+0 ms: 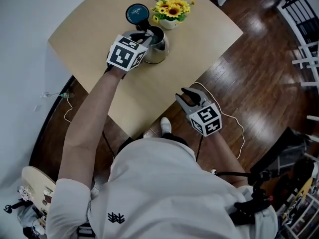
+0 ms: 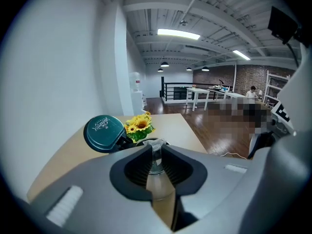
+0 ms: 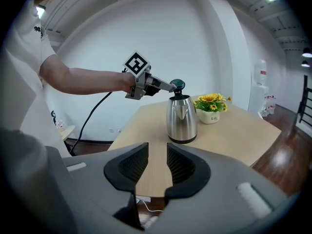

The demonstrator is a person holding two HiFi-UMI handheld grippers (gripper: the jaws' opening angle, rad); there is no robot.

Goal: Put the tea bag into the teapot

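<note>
A steel teapot (image 1: 158,48) stands on the pale wooden table (image 1: 199,31), its dark teal lid (image 1: 137,13) flipped up. My left gripper (image 1: 146,34) hovers over the open mouth. In the left gripper view its jaws (image 2: 155,147) are shut, with a small pale piece pinched at the tips that looks like the tea bag (image 2: 154,143); little of it shows. The right gripper view shows the teapot (image 3: 182,121) with the left gripper (image 3: 170,86) just above it. My right gripper (image 1: 192,97) hangs open and empty off the table's near corner.
A white pot of yellow sunflowers (image 1: 172,9) stands just behind the teapot. A white cable (image 1: 234,121) trails over the dark wooden floor by the table. A white wall runs along the left; a black chair (image 1: 301,6) stands at the far right.
</note>
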